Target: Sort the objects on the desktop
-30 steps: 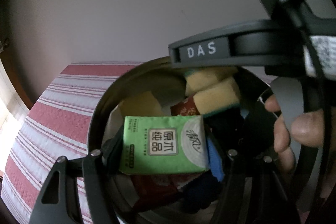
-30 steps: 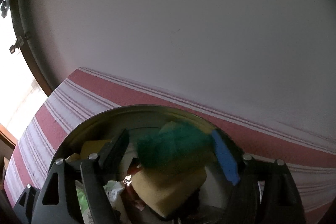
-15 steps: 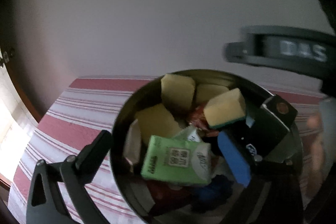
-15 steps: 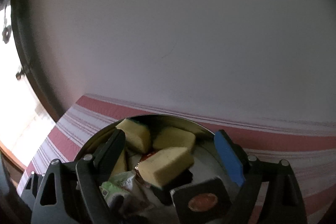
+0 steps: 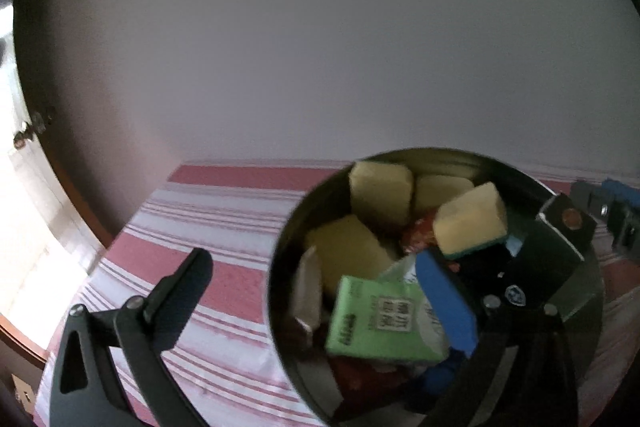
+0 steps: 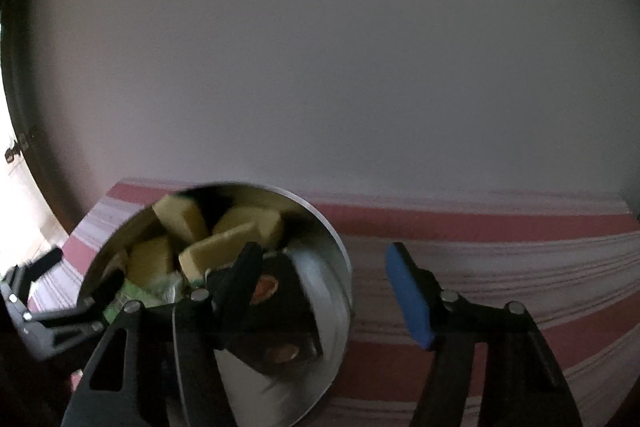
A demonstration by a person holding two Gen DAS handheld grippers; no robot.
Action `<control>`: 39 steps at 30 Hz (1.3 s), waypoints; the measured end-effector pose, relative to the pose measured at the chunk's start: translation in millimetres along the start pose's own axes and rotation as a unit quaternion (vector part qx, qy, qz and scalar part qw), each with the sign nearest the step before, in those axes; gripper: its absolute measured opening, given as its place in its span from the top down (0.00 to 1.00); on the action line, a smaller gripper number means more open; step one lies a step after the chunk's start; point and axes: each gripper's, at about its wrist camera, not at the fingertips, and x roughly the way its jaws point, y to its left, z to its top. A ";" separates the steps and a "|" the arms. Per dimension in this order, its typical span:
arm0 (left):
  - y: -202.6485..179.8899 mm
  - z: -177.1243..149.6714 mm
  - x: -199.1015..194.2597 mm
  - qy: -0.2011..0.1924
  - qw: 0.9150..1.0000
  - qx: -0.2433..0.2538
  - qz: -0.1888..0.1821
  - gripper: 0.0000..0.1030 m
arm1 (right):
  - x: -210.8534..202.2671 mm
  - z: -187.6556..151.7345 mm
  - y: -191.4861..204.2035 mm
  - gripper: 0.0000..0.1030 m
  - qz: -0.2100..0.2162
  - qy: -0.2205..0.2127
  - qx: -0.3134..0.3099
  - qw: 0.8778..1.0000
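A round metal bowl (image 5: 276,267) stands on the striped cloth, holding several yellow sponges (image 5: 380,195), a green tissue pack (image 5: 380,319), a black box (image 5: 552,251) and red packets. My left gripper (image 5: 316,287) hangs wide open over the bowl's left rim with nothing held; the tissue pack lies loose below it. My right gripper (image 6: 326,279) is at the bowl's (image 6: 344,267) right edge. Its jaws are closing and grip nothing; its black finger (image 6: 244,267) is above the black box (image 6: 280,311) and its blue-padded finger over bare cloth.
A red-and-white striped tablecloth (image 6: 500,247) spreads to the right of the bowl and also to its left (image 5: 224,227). A plain pale wall rises directly behind the table. Bright window light and a dark wooden frame (image 5: 36,131) lie at the far left.
The left jaws opened wide and let the green tissue pack drop into the bowl. The right gripper released a sponge into the bowl, then swung right toward the cloth.
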 end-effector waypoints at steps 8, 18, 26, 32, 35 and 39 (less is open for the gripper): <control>-3.6 -2.0 2.4 0.005 1.000 0.013 -0.008 0.00 | -11.1 -19.9 31.9 0.40 0.041 0.018 -0.065 0.997; -3.8 -3.1 -4.8 -0.002 1.000 0.016 -0.015 0.00 | -39.7 -62.1 48.7 0.40 0.097 0.086 -0.101 0.986; -1.8 -5.0 -4.9 0.004 1.000 0.010 -0.028 0.00 | -81.3 -44.1 22.3 0.40 0.088 -0.018 -0.026 0.996; -3.4 -10.8 -7.8 0.017 0.999 -0.001 -0.050 0.00 | -91.6 -51.2 4.4 0.16 0.017 -0.080 0.057 0.995; -2.2 -18.3 -11.4 0.021 0.998 -0.017 -0.049 0.00 | -93.6 -57.3 1.3 0.09 0.006 -0.100 0.085 0.991; 0.0 -34.8 -24.0 0.025 0.998 -0.027 -0.041 0.00 | -95.1 -64.0 3.7 0.05 0.013 -0.095 0.086 0.992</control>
